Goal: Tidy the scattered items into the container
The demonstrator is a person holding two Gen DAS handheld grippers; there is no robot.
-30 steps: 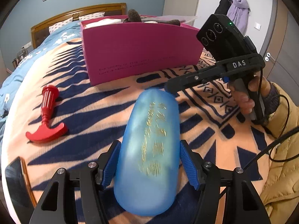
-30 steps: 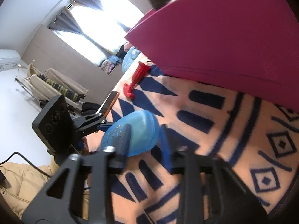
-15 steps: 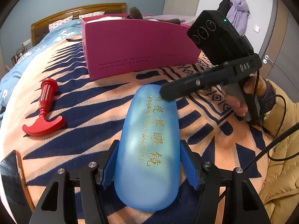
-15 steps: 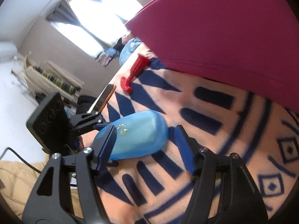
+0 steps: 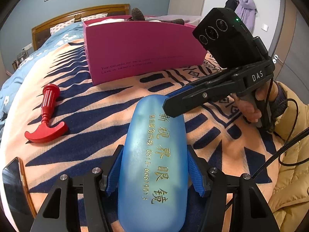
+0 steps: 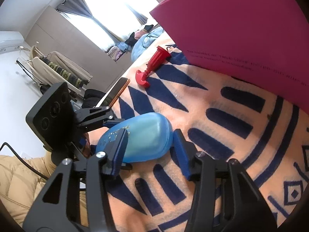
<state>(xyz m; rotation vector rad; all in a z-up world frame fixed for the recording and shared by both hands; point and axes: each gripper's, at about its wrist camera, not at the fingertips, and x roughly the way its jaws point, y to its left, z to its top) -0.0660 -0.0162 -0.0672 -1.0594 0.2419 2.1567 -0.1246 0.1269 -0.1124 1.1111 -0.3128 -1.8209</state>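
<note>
Left wrist view shows the left claw (image 5: 154, 172) pinching a blue glasses case (image 5: 154, 154) across its width, both blue pads snug on the sides, gold lettering facing up. A second ago the right claw (image 6: 149, 150) sat just off the far end of the case with one finger beside it; now it has swung in so its spread fingers straddle that far end, one finger (image 6: 118, 150) lying over the top and the other on the blanket side, not yet pressed on it as far as the right wrist view tells. The case itself has barely shifted and hangs low over the patterned blanket (image 5: 96, 116) on the bed, well short of the pink box (image 5: 143, 50). Looks like a handover or a two-handed carry is being set up, so the case is likely headed for the box soon, but that's a guess. The box already has some stuff poking over its rim, too hard to identify. A red toy hammer (image 5: 45, 118) lies out on the blanket, near the box but outside it, and a phone (image 5: 13, 189) sits at the blanket's edge.
</note>
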